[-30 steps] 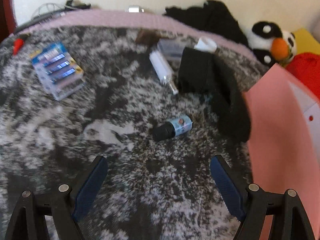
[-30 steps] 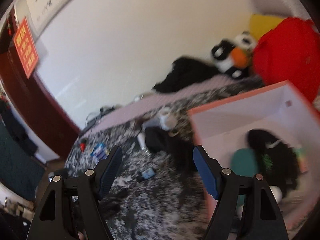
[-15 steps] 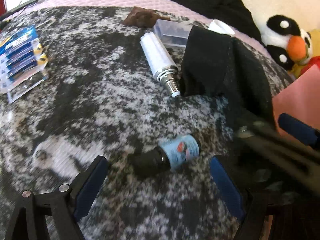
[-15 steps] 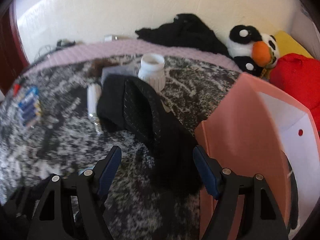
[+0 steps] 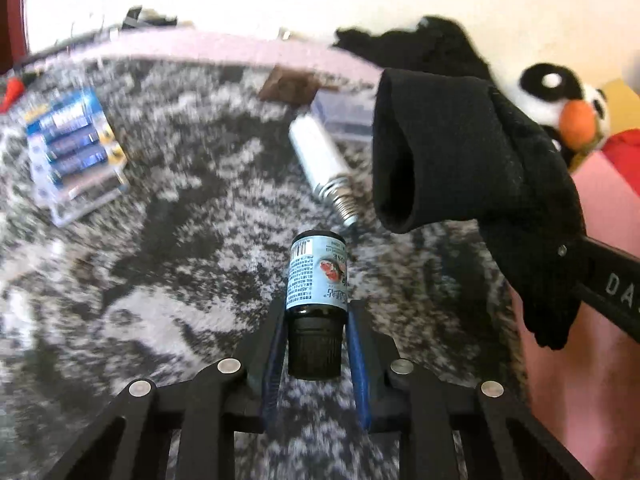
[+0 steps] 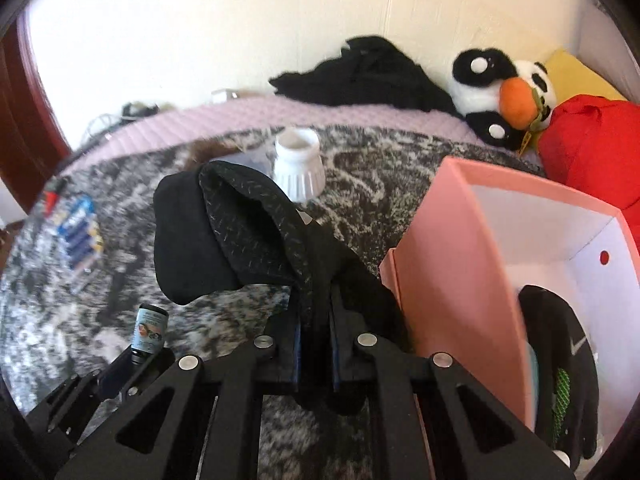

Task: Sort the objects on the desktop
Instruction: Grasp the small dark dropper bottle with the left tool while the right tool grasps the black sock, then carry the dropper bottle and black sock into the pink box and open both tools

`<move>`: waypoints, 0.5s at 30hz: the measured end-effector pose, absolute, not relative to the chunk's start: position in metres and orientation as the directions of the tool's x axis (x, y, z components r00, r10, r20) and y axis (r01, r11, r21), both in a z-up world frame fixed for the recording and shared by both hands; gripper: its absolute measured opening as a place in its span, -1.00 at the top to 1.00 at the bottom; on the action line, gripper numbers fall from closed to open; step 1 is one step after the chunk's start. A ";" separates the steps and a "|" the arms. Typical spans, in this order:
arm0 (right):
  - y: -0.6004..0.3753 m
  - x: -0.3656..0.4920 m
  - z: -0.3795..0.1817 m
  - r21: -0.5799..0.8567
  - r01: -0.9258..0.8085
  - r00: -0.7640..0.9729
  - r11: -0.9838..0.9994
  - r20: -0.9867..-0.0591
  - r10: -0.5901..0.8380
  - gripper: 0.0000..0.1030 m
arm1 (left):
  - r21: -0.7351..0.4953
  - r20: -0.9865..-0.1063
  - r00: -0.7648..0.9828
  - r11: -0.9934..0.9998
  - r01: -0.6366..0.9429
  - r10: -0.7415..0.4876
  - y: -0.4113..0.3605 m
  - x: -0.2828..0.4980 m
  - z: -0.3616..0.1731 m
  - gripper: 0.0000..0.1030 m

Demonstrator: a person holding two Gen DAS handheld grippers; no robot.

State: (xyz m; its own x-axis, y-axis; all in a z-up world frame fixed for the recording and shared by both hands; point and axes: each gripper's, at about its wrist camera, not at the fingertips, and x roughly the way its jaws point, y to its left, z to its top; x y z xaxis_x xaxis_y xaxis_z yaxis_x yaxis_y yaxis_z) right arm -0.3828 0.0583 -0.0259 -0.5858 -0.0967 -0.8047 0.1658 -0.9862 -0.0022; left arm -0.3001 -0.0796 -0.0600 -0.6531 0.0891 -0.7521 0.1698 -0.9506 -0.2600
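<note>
My left gripper (image 5: 316,320) is shut on the black cap end of a small bottle (image 5: 318,276) with a light blue label, held off the mottled grey blanket (image 5: 180,248). The bottle also shows in the right wrist view (image 6: 150,328). My right gripper (image 6: 314,320) is shut on a black glove (image 6: 240,232), lifted and hanging beside the pink box (image 6: 440,248). The glove also shows in the left wrist view (image 5: 460,152). Another black glove (image 6: 560,360) lies inside the box.
On the blanket lie a battery pack (image 5: 72,148), a white tube bulb (image 5: 320,160), a clear plastic case (image 5: 344,116) and a white ribbed cap (image 6: 298,164). A penguin plush (image 6: 500,96), a red cushion (image 6: 592,148) and black clothes (image 6: 368,76) sit at the back.
My left gripper closed on the small bottle and lifted it. My right gripper closed on the black glove and raised it off the blanket.
</note>
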 end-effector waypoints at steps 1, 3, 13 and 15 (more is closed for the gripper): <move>0.059 -0.376 -0.018 0.001 0.171 -0.595 -0.985 -0.797 -0.104 0.79 | -0.258 -0.741 -0.666 -0.954 0.156 0.091 -0.079 -0.293 -0.053 0.54; 0.059 -0.362 -0.001 0.015 0.182 -0.613 -0.983 -0.780 -0.125 0.79 | -0.250 -0.717 -0.691 -0.959 0.132 0.092 -0.079 -0.280 -0.039 0.54; 0.101 -0.269 0.099 0.116 0.208 -0.714 -0.971 -0.660 -0.232 0.80 | -0.206 -0.574 -0.812 -0.978 0.018 0.107 -0.064 -0.205 0.061 0.54; 0.119 -0.249 0.117 0.124 0.198 -0.743 -0.972 -0.628 -0.232 0.80 | -0.204 -0.545 -0.829 -0.979 -0.012 0.124 -0.053 -0.195 0.079 0.54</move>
State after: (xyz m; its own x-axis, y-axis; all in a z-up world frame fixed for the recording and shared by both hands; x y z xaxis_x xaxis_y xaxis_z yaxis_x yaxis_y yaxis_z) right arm -0.2494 0.1188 0.1171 -0.7430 -0.2315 -0.6280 0.1985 -0.9723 0.1236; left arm -0.1951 -0.0529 0.0787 -0.8290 0.1242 -0.5453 -0.0122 -0.9788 -0.2044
